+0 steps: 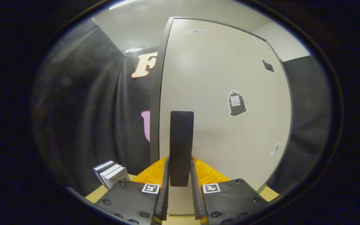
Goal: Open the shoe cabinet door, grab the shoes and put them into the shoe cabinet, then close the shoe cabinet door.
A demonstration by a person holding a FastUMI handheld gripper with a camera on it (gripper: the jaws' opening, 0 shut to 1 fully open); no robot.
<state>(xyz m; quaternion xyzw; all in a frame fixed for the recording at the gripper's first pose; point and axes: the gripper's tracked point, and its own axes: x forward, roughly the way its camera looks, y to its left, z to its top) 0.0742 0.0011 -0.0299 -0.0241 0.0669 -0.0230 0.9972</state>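
A pale cabinet door [223, 93] with a dark rim stands right in front of me. A flat black upright handle [181, 140] is fixed near the door's left edge. My gripper [180, 164] is shut on this handle, one finger pressing each side of its lower half. Small stickers dot the door face beyond the handle.
A short stack of books [111, 175] leans on the wooden surface [95, 193] left of the fingers. Black cloth walls hang to the left and to the right of the door. A pale ceiling shows above.
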